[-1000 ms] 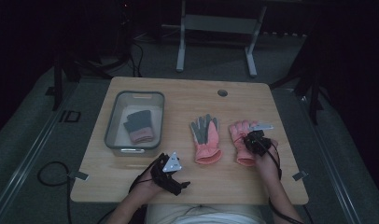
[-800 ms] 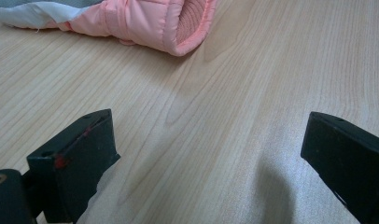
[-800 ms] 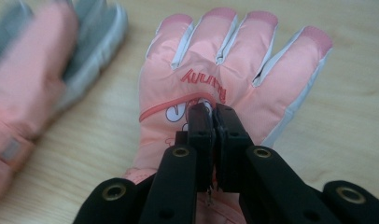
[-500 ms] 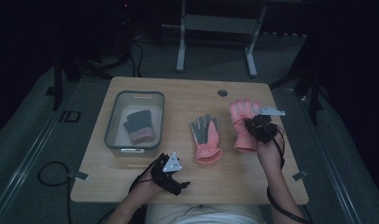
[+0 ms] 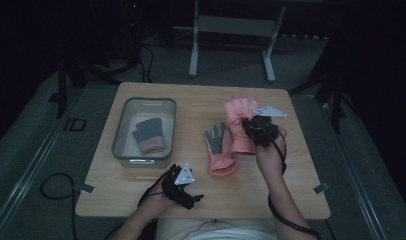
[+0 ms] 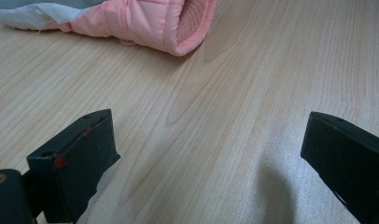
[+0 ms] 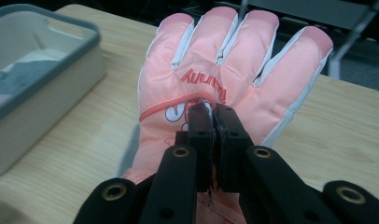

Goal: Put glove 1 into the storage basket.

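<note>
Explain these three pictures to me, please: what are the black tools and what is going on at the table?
A person sits at a wooden table, holding a two-jaw gripper in each hand. One camera looks down from above; one rides on each gripper. The right gripper is shut on the back of a pink glove, lifted off the table. The left gripper rests with open jaws, holding nothing. A second glove lies palm up, and a grey bin holds a dark glove.
</note>
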Demonstrator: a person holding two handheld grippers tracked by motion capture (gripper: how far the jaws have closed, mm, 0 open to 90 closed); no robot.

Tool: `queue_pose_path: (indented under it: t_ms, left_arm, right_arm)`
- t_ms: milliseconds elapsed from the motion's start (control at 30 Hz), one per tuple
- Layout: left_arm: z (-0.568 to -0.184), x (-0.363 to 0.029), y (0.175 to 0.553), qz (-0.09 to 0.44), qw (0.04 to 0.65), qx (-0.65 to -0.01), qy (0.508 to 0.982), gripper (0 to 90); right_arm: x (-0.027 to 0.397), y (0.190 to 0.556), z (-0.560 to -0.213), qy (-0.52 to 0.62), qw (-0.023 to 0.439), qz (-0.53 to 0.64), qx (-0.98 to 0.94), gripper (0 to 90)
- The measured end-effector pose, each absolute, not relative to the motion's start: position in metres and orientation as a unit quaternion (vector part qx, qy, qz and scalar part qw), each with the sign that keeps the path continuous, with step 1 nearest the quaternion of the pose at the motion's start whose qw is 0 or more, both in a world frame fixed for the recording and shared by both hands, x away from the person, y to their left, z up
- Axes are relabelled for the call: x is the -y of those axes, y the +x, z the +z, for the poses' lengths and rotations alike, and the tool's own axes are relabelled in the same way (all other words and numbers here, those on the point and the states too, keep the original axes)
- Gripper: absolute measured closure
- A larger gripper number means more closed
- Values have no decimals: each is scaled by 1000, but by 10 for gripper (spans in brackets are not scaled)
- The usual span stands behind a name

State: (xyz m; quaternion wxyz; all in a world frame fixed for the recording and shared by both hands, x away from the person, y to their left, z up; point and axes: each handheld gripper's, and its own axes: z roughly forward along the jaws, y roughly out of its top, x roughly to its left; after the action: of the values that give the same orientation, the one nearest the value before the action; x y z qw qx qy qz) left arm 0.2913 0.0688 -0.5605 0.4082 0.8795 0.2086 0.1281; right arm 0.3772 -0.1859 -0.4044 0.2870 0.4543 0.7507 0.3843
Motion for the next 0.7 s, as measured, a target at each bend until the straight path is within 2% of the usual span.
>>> queue_pose_path:
  t_ms: [267,700]
  left_arm:
    - [-560,-69,292,126,409,-208,880,29]
    - [-560,-69,291,124,408,-208,880,29]
  right_arm:
    - [155,376,-420,450,261,378,-766,867]
    - [136,388,-467,488,234,321,-777,866]
